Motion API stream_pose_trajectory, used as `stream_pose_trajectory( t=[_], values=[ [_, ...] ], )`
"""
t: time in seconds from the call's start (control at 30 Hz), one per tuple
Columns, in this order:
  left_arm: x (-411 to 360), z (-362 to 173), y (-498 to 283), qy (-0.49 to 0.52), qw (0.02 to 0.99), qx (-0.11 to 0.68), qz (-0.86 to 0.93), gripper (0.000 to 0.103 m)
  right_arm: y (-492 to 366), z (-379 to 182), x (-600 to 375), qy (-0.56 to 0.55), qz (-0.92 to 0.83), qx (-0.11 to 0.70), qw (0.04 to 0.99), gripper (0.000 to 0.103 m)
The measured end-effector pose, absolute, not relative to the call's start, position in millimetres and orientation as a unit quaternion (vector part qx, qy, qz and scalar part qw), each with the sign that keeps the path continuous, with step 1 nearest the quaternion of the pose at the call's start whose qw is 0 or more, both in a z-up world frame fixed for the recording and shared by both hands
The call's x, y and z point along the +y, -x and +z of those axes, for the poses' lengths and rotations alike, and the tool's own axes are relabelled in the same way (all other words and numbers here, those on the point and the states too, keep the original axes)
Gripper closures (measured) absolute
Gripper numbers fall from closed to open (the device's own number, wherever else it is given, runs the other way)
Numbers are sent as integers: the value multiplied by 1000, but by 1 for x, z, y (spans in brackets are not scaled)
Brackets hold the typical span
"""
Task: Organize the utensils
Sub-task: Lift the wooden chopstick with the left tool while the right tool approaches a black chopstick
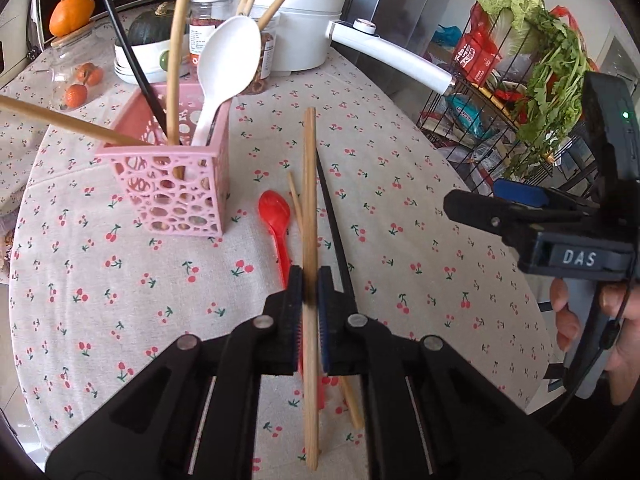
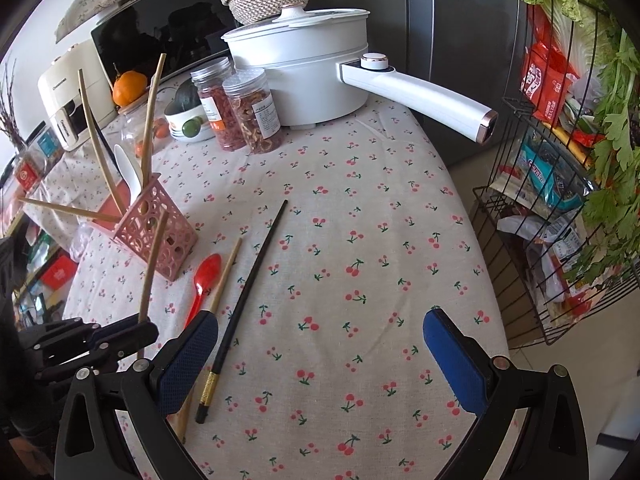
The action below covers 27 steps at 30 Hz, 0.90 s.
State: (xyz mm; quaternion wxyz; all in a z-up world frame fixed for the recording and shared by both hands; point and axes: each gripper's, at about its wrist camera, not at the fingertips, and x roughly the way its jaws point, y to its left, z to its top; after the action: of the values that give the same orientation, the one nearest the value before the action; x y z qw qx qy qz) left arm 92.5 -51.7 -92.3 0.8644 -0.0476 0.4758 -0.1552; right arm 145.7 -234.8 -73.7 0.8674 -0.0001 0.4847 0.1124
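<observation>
My left gripper [image 1: 309,292] is shut on a wooden chopstick [image 1: 309,184], held above the cherry-print tablecloth and pointing toward the pink holder [image 1: 172,196]. The holder contains a white spoon [image 1: 230,56], wooden chopsticks and a black chopstick. On the cloth beneath lie a red spoon [image 1: 276,216], a thin wooden chopstick [image 1: 295,200] and a black chopstick [image 1: 334,220]. In the right wrist view my right gripper [image 2: 320,320] stands open over the cloth, with the black chopstick [image 2: 248,292] just inside its left finger. The left gripper [image 2: 132,334] lifts its chopstick [image 2: 154,264] near the holder [image 2: 160,236].
A white electric pot [image 2: 304,76] with a long handle [image 2: 424,96] stands at the back beside two clear jars [image 2: 256,112]. A wire rack [image 2: 560,200] of vegetables and packets stands off the table's right edge. A bowl with a squash [image 1: 148,28] sits behind the holder.
</observation>
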Motion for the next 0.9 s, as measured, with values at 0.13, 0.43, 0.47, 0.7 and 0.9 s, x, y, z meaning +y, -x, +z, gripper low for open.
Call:
stream_pose_trajectory(
  t=[0.13, 0.43, 0.47, 0.7, 0.9],
  values=[
    [-41, -75, -77, 50, 869, 462, -169, 98, -148, -78, -227, -11, 119, 495, 861, 0],
    [-22, -42, -50, 46, 896, 399, -189, 98, -169, -97, -202, -50, 126, 527, 839, 11],
    [-19, -41, -47, 44, 898, 395, -189, 98, -173, -101, -200, -55, 124, 531, 836, 12],
    [6, -35, -40, 60, 901, 387, -187, 98, -204, -123, -182, -51, 100, 543, 832, 40],
    [18, -34, -39, 74, 901, 387, -183, 98, -222, -139, -168, -30, 92, 548, 831, 58]
  ],
)
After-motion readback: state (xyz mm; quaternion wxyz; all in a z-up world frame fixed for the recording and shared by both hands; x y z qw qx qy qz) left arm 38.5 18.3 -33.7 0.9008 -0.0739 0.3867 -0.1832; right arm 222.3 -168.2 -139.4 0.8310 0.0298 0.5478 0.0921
